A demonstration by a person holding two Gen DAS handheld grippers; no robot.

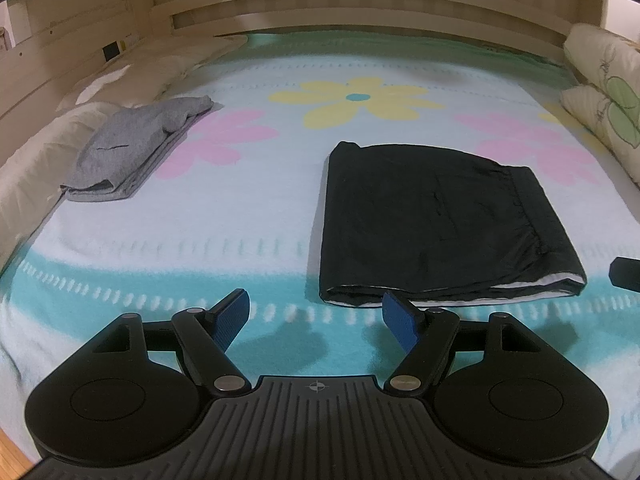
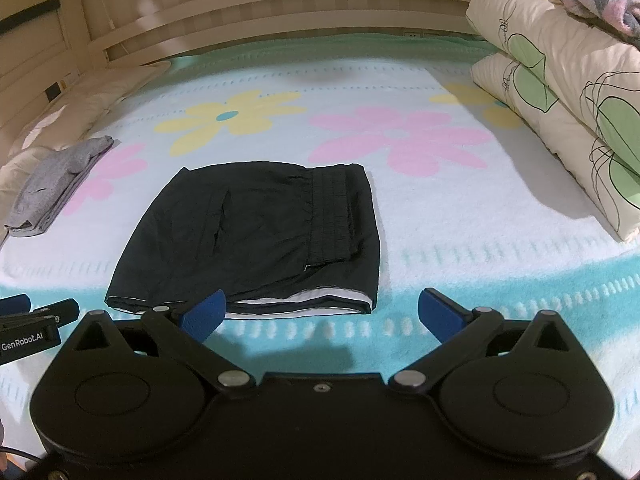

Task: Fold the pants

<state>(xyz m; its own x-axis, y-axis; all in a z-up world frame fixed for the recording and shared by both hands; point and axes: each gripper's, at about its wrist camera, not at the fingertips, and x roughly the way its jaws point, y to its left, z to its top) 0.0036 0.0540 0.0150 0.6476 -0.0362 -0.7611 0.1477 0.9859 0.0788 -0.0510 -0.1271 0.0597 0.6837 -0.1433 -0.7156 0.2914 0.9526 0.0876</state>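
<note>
The black pants (image 1: 440, 220) lie folded into a flat rectangle on the flowered blanket (image 1: 280, 220), waistband to the right; they also show in the right wrist view (image 2: 256, 240). A white lining edge shows along their near side. My left gripper (image 1: 316, 312) is open and empty, just short of the pants' near left corner. My right gripper (image 2: 320, 312) is open and empty, just short of the pants' near right edge. The left gripper's body (image 2: 28, 328) shows at the left edge of the right wrist view.
A folded grey garment (image 1: 132, 148) lies at the left of the bed, also in the right wrist view (image 2: 56, 184). Stacked pillows (image 2: 560, 100) stand at the right. A cream duvet (image 1: 60, 128) runs along the left side. A headboard (image 1: 360, 4) is behind.
</note>
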